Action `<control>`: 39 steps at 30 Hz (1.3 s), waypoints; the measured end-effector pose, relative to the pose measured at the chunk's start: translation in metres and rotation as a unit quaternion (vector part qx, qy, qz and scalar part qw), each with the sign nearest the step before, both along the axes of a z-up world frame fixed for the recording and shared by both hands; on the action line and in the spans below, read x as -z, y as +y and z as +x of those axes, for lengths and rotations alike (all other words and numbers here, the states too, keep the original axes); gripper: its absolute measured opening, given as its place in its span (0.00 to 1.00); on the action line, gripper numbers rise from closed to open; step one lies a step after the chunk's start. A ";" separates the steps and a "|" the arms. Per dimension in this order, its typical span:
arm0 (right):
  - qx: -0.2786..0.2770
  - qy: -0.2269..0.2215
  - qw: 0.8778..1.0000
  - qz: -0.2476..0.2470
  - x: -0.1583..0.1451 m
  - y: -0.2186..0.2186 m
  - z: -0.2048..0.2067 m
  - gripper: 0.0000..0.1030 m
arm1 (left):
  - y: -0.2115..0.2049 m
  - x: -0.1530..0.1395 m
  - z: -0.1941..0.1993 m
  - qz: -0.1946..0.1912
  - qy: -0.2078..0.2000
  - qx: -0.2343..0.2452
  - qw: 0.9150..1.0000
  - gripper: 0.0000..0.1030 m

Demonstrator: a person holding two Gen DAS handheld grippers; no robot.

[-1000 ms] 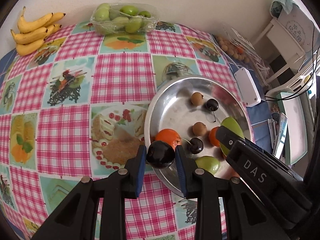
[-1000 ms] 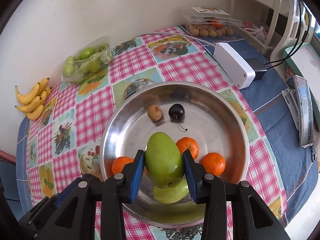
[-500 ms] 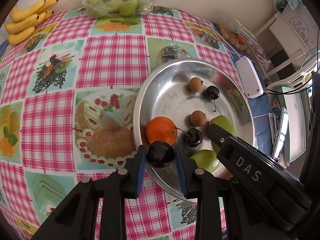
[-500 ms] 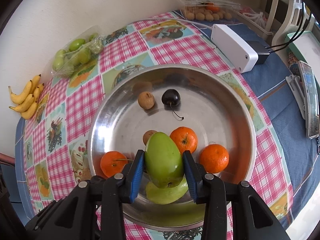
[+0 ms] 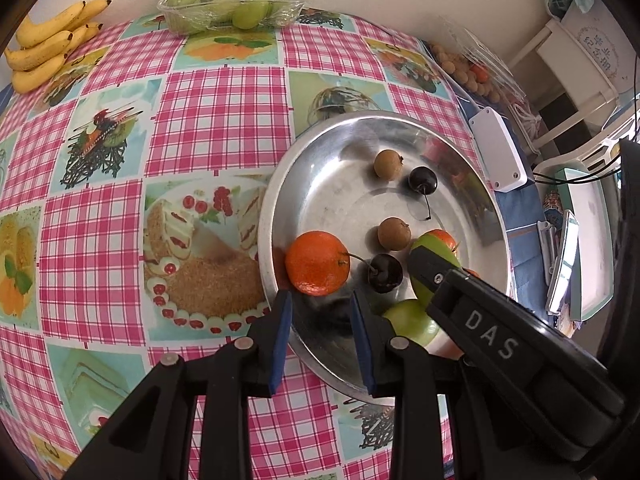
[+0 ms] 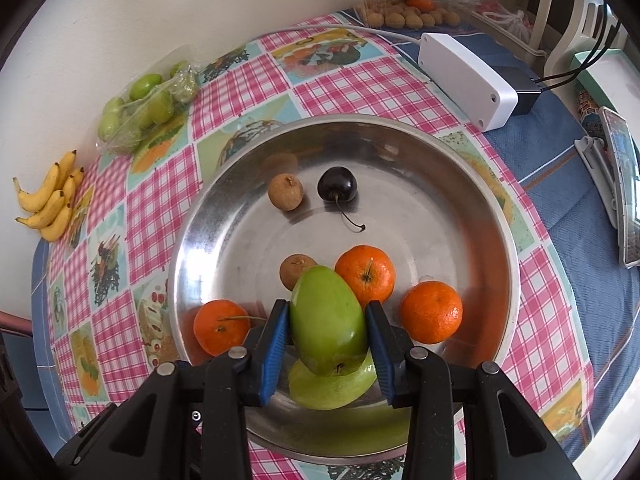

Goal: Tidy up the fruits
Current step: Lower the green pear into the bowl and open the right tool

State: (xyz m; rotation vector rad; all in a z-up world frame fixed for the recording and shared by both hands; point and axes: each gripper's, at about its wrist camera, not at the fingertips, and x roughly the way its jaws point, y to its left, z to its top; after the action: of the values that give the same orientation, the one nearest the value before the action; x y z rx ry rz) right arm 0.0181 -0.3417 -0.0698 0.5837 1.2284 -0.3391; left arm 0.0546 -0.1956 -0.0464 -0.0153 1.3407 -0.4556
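Gripping the green mango (image 6: 328, 322) between my right gripper (image 6: 327, 344) pads, I hold it over the steel bowl (image 6: 472, 184); my left gripper (image 5: 320, 330) hangs parted and empty at the bowl's near rim.

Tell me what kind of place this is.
Probably a home dining table against a wall: a checked, food-printed tablecloth, a steel bowl of mixed fruit, loose bananas, and a white chair alongside.

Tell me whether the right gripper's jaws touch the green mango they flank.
Touching. The right wrist view shows both blue jaws of the right gripper pressed against the green mango's sides, no gap.
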 end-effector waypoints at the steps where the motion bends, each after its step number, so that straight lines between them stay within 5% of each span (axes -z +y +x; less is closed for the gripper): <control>1: 0.001 -0.002 1.000 0.000 -0.001 0.000 0.000 0.41 | 0.000 0.000 0.000 0.000 0.000 0.000 1.000 0.30; 10: 0.006 -0.029 0.999 -0.012 -0.017 -0.003 -0.002 0.41 | 0.017 -0.014 0.003 0.004 -0.017 -0.026 1.000 0.30; 18: -0.002 -0.034 0.999 -0.010 -0.021 0.001 0.000 0.40 | 0.059 -0.017 0.021 0.030 -0.021 -0.112 0.993 0.30; 32: -0.047 -0.033 0.997 -0.045 -0.026 0.018 0.010 0.43 | 0.105 -0.013 0.030 0.114 -0.037 -0.203 0.972 0.79; 39: -0.059 -0.032 0.996 -0.052 -0.025 0.022 0.012 0.63 | 0.106 -0.008 0.032 0.135 -0.050 -0.201 0.969 0.88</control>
State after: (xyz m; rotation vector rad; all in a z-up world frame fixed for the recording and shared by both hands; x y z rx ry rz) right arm 0.0305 -0.3200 -0.0445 0.4272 1.1709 -0.2813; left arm 0.0863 -0.0901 -0.0384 -0.0370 1.2518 0.0708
